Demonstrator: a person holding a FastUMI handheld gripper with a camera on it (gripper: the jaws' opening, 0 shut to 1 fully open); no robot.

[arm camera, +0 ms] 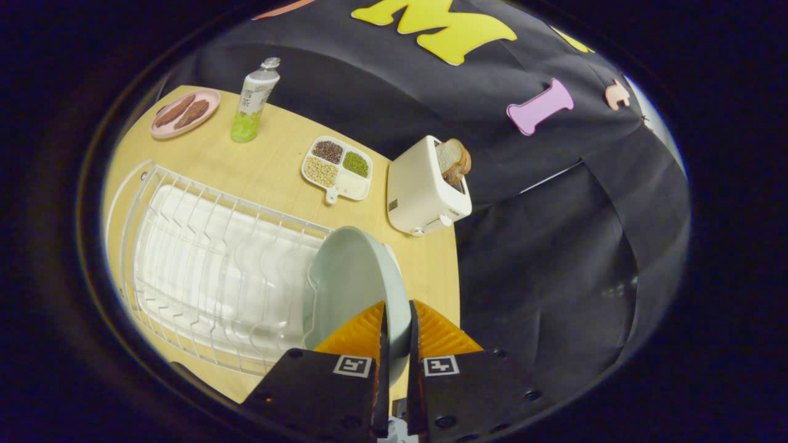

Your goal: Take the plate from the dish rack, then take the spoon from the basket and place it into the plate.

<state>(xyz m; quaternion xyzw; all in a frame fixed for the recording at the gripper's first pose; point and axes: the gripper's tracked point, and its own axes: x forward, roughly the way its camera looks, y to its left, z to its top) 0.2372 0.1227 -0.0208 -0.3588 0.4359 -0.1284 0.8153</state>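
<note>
A pale green plate (351, 283) stands on edge at the near right end of the white wire dish rack (203, 264). My gripper (397, 307) has its two fingers pressed on the plate's rim, one on each face, so it is shut on the plate. The rack's other slots hold nothing. The plate leans a little and its hollow side faces the rack.
On the wooden table (277, 160) beyond the rack stand a white toaster (425, 191) with bread slices, a divided dish of beans (337, 169), a bottle (253, 101) and a pink plate of food (184, 112). The table's edge runs just right of the fingers.
</note>
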